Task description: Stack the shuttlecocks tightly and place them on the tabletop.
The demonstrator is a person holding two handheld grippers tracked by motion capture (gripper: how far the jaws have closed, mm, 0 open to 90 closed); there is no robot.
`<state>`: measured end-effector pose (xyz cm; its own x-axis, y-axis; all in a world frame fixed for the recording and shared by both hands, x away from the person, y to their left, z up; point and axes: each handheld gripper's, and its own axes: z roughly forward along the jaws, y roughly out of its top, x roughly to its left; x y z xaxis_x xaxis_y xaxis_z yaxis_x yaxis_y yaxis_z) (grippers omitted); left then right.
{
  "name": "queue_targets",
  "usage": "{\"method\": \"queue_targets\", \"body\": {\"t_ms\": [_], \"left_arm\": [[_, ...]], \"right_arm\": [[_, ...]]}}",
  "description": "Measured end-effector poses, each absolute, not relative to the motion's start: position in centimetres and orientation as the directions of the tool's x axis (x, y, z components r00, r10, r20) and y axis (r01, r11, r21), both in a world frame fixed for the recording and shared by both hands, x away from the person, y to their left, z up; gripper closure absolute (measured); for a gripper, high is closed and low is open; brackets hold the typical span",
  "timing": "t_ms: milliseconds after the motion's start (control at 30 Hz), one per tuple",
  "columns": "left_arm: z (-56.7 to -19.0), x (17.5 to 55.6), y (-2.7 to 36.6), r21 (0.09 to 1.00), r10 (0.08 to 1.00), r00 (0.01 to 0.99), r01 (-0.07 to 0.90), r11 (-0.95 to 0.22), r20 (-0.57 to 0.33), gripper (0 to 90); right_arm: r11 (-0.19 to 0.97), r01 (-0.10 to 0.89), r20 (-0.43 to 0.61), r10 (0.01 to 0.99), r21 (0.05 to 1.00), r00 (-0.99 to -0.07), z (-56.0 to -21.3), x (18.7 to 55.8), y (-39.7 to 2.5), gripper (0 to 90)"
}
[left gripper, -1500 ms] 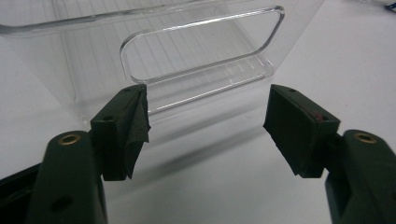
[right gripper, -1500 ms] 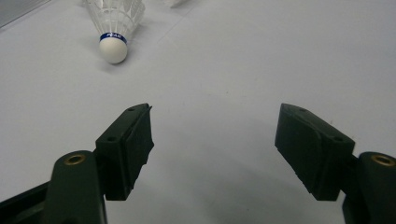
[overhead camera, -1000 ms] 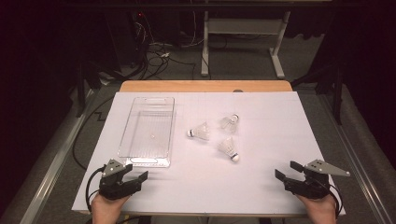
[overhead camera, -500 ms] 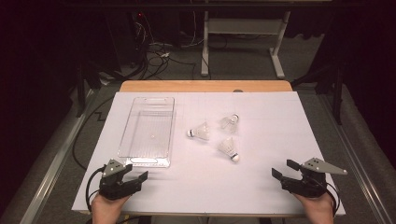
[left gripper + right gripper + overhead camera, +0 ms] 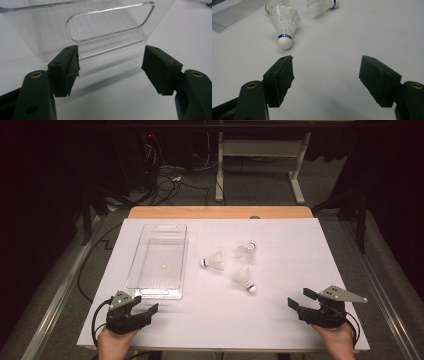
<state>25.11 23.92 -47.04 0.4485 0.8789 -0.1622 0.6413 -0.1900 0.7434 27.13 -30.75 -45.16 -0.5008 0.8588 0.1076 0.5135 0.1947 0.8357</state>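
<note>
Resting low left: left claw (image 5: 143, 311), jaws apart, empty, facing clear bin (image 5: 159, 260).
Low right: right claw (image 5: 301, 300), jaws apart, empty, near shuttlecock (image 5: 245, 279).

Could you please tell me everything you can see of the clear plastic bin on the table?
The clear plastic bin is a long, rectangular, see-through container with ribbed floor, rounded corners and a slot handle cut into each short end. It looks empty and sits upright and flat on the white sheet, at the left, its long side running away from the person. Nothing touches it; the left tongs face its near end, open, just short of it.
</note>
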Motion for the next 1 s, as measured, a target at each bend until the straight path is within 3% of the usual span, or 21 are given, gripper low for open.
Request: {"method": "queue_targets", "body": {"t_ms": [1000], "left_arm": [[-47.0, 25.1, 23.9, 0.745, 0.877, 0.45, 0.64, -0.187, -0.166, 31.3]], "right_arm": [[0.213, 0.499, 0.114, 0.83, 0.84, -0.546, -44.6, 29.1, -28.2, 27.7]]}}
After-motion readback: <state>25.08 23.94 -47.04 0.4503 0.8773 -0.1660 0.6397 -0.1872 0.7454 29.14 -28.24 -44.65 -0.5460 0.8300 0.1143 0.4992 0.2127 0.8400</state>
